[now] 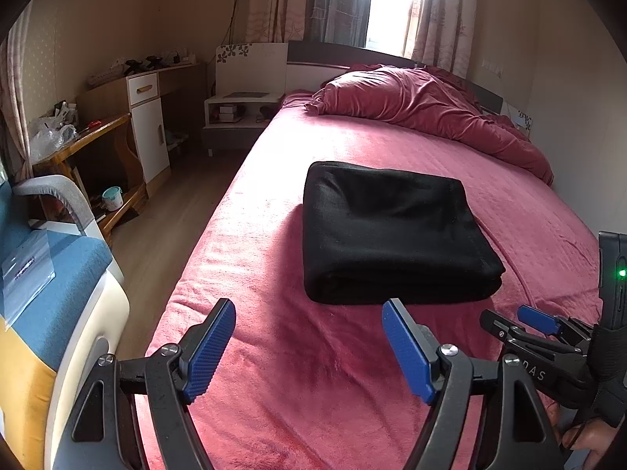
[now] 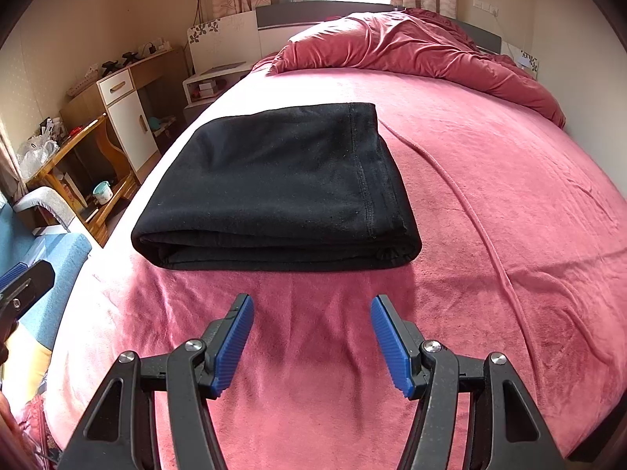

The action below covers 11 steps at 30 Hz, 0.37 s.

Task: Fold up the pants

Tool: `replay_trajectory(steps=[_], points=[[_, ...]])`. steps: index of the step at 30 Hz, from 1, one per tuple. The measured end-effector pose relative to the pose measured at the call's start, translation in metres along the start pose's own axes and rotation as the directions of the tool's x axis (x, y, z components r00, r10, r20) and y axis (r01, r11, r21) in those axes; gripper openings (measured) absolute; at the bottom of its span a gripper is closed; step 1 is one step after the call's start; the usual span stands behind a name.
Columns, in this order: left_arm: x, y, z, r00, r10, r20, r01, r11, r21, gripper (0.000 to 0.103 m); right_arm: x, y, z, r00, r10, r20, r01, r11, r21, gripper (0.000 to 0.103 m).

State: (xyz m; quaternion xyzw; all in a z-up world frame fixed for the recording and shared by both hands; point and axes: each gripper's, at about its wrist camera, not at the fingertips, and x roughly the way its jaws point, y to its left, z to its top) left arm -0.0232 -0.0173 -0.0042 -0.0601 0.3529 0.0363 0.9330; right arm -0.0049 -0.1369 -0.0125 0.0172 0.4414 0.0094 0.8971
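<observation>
The black pants (image 1: 392, 231) lie folded into a flat rectangular stack on the pink bed cover (image 1: 274, 352). They also show in the right wrist view (image 2: 274, 192), with a stitched hem along the right side. My left gripper (image 1: 309, 309) is open and empty, a short way in front of the stack's near edge. My right gripper (image 2: 311, 305) is open and empty, also just in front of the stack. The right gripper shows at the right edge of the left wrist view (image 1: 540, 321).
A crumpled red duvet (image 1: 423, 105) lies at the head of the bed. A white nightstand (image 1: 239, 113), a cabinet (image 1: 145, 125) and a wooden table (image 1: 90, 145) stand left of the bed. A blue and yellow chair (image 1: 51, 301) is at near left.
</observation>
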Motion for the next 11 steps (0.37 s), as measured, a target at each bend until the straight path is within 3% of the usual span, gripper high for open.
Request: replay_trajectory(steps=[4, 6, 11], points=[[-0.0032, -0.0016, -0.0014, 1.000, -0.001, 0.024, 0.000, 1.000, 0.022, 0.079, 0.0015, -0.0001, -0.0018, 1.000, -0.006, -0.008, 0.006, 1.000, 0.000, 0.063], [-0.0060, -0.0023, -0.0014, 0.999, -0.003, 0.041, 0.002, 1.000, 0.027, 0.073, 0.0028, -0.0010, -0.0030, 1.000, -0.010, -0.013, 0.010, 1.000, 0.001, 0.063], [-0.0017, -0.0010, -0.0025, 1.000, -0.018, 0.018, 0.018, 1.000, 0.023, 0.071, 0.0072, -0.0061, -0.0075, 0.999, -0.023, -0.029, 0.023, 1.000, 0.013, 0.063]])
